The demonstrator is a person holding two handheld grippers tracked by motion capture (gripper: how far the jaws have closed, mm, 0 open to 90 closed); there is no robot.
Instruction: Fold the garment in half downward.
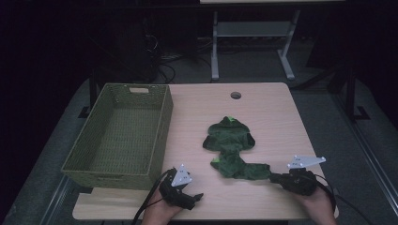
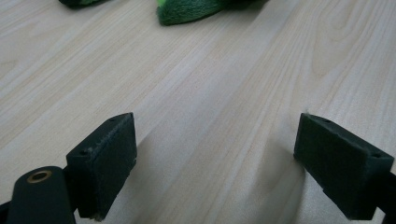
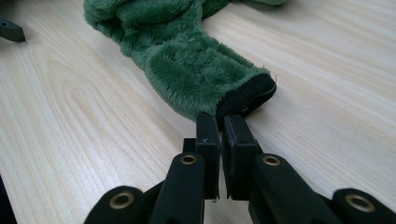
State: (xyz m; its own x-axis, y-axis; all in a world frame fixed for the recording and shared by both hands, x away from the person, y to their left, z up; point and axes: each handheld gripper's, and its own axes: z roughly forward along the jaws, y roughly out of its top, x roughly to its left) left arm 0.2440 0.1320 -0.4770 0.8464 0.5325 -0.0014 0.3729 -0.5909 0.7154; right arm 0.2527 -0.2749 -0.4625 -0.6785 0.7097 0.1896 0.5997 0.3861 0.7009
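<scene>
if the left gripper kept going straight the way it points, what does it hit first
Probably the green garment. The left gripper is open over bare table, and the fabric's near edge lies ahead, slightly left of centre. Depth is unclear; angled down, it might touch the table first.

fuzzy green plush garment (image 3: 187, 70) at the matt black fingers (image 3: 208, 135), smooth pale wood table (image 3: 70, 140), woven basket (image 1: 117, 136).
</scene>
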